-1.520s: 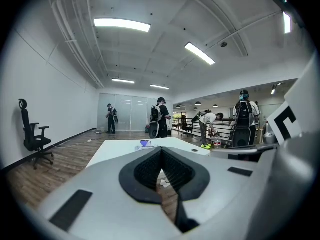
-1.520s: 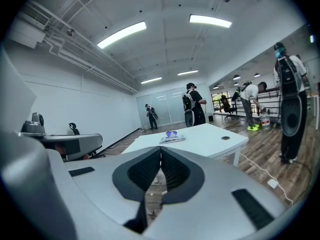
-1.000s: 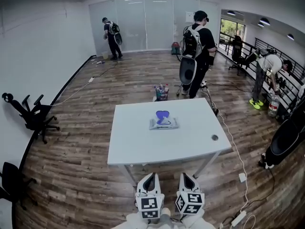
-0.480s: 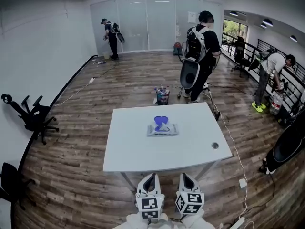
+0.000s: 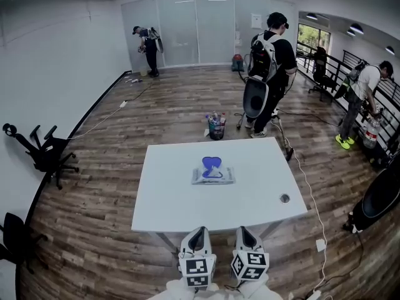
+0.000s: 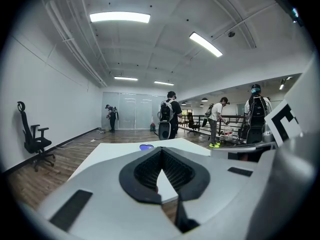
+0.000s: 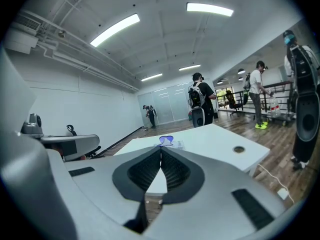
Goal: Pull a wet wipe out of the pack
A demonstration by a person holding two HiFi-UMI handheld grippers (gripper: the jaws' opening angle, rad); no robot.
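Both grippers are held low, before the near edge of the table, and nothing is held between their jaws. The jaws of the left gripper (image 6: 161, 150) are pressed together at the tips, and the same is seen at the right gripper (image 7: 161, 149). The pack of wet wipes (image 5: 213, 175) is laid flat near the middle of the white table (image 5: 169, 199), well apart from both grippers. Its long axis runs from left to right, parallel to the near edge, and its blue flap (image 5: 212, 163) is raised at the far side. Whether a wipe sticks out cannot be told. A round hole (image 5: 285, 198) is seen near the table's right corner. On the wooden floor (image 5: 94, 230) beyond the table a small bucket (image 5: 215, 129) is placed, filled with what seem to be bottles. An office chair (image 5: 44, 154) is stood by the white left wall, and a person with a backpack (image 5: 270, 55) is seen behind the bucket.
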